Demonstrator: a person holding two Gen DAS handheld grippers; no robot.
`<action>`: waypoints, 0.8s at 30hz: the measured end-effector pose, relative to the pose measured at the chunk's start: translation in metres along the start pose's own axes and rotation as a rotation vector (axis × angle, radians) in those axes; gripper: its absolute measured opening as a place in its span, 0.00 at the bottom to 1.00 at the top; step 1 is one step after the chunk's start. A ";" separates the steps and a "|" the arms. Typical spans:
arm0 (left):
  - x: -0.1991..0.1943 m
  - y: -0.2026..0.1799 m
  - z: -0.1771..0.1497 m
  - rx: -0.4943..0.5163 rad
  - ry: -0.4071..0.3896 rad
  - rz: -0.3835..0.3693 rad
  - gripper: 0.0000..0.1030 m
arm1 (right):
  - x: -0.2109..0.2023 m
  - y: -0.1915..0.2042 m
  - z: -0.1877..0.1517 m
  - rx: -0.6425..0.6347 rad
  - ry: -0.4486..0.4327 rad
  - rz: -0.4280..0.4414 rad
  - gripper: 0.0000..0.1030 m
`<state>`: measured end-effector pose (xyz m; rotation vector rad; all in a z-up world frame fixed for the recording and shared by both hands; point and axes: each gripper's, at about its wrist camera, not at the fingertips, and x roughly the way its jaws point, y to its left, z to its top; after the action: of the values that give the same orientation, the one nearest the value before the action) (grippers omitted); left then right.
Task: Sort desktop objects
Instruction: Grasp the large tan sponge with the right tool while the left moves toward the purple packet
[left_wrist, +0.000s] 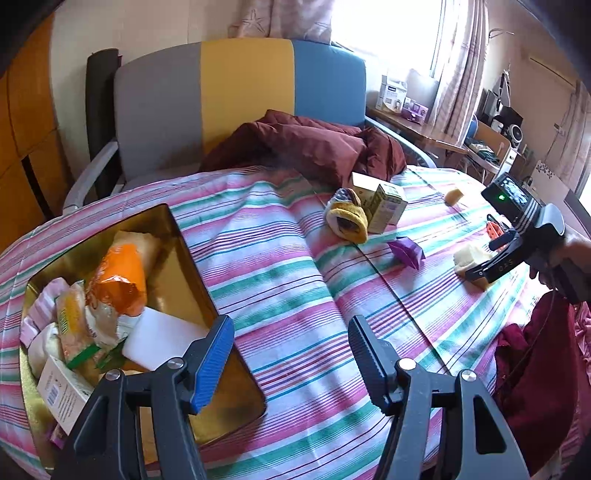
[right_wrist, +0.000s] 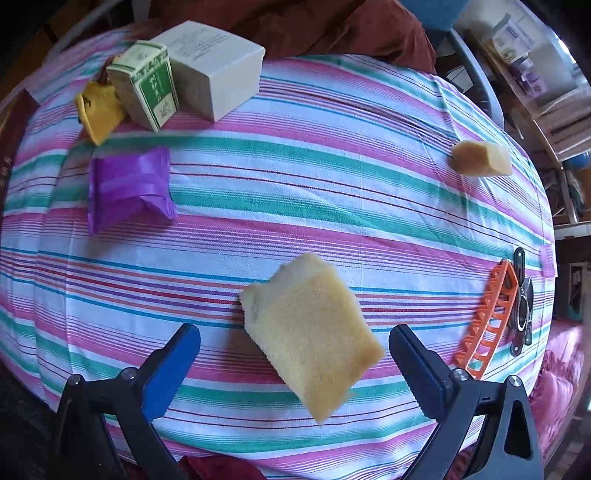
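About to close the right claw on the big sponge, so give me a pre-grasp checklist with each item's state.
1. Right claw open: ok, its fingers stand wide.
2. Big sponge between the fingers: ok, roughly centred.
3. Pads touching the sponge: not ok, gaps on both sides.
4. Nothing else in the claw's way: ok, the orange clip lies off to the side.
5. Tray has room: ok, bare gold floor shows.
6. Left claw free: ok, open and empty.
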<state>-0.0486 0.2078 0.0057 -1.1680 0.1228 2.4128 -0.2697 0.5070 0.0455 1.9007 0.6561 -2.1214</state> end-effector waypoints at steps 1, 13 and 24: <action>0.002 -0.002 0.001 0.003 0.004 -0.003 0.63 | 0.001 0.001 0.001 -0.010 0.002 -0.007 0.90; 0.038 -0.034 0.019 0.021 0.087 -0.098 0.63 | -0.018 -0.012 0.007 0.058 -0.087 0.010 0.54; 0.094 -0.070 0.047 -0.029 0.213 -0.206 0.63 | -0.001 -0.027 0.024 0.297 -0.205 0.115 0.55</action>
<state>-0.1025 0.3172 -0.0285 -1.3779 0.0322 2.1152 -0.3023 0.5194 0.0532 1.7704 0.1931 -2.4017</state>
